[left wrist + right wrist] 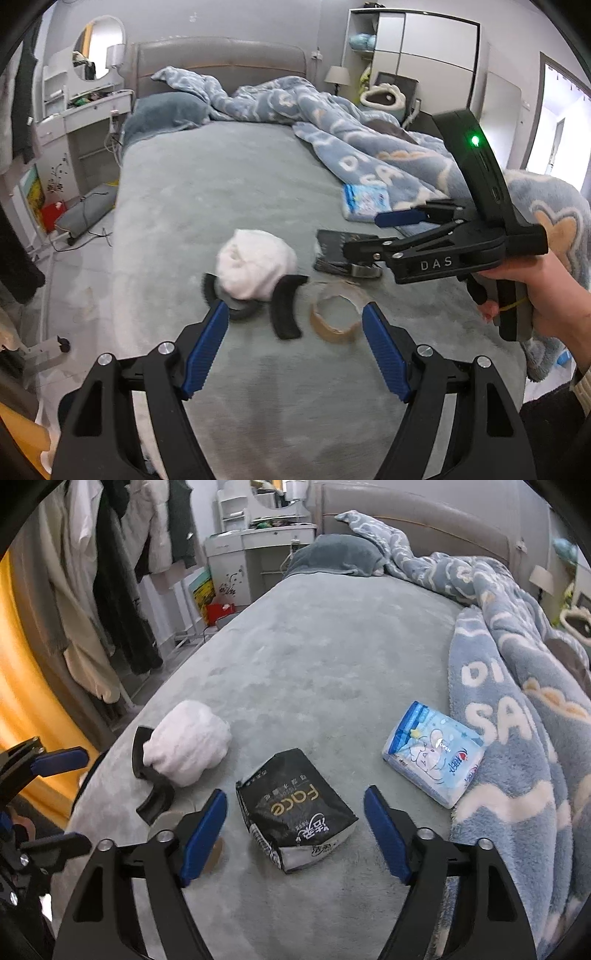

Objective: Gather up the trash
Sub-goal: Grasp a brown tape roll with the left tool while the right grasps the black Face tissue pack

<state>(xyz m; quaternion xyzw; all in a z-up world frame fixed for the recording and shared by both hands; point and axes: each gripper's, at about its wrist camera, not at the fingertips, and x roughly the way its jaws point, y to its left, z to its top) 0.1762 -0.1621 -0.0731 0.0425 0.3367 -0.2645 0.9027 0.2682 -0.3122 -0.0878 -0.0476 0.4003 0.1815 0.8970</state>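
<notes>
On the grey-green bed lie a white crumpled wad (255,266) (188,742), curved black foam pieces (284,306) (151,775), a brown tape roll (336,314), a torn black "Face" packet (295,812) (332,251) and a blue tissue pack (434,753) (364,203). My left gripper (295,310) is open just short of the foam pieces and tape roll, holding nothing. My right gripper (295,794) (373,236) is open too. The black packet lies between its fingers, with gaps to both pads. In the right wrist view the left gripper (55,801) shows at the left edge.
A rumpled blue blanket (517,701) covers the bed's right side, close to the tissue pack. A pillow (166,110) lies by the headboard. The bed's left edge drops to a floor with cables (85,229). Hanging clothes (110,590) and a dressing table (85,107) stand left.
</notes>
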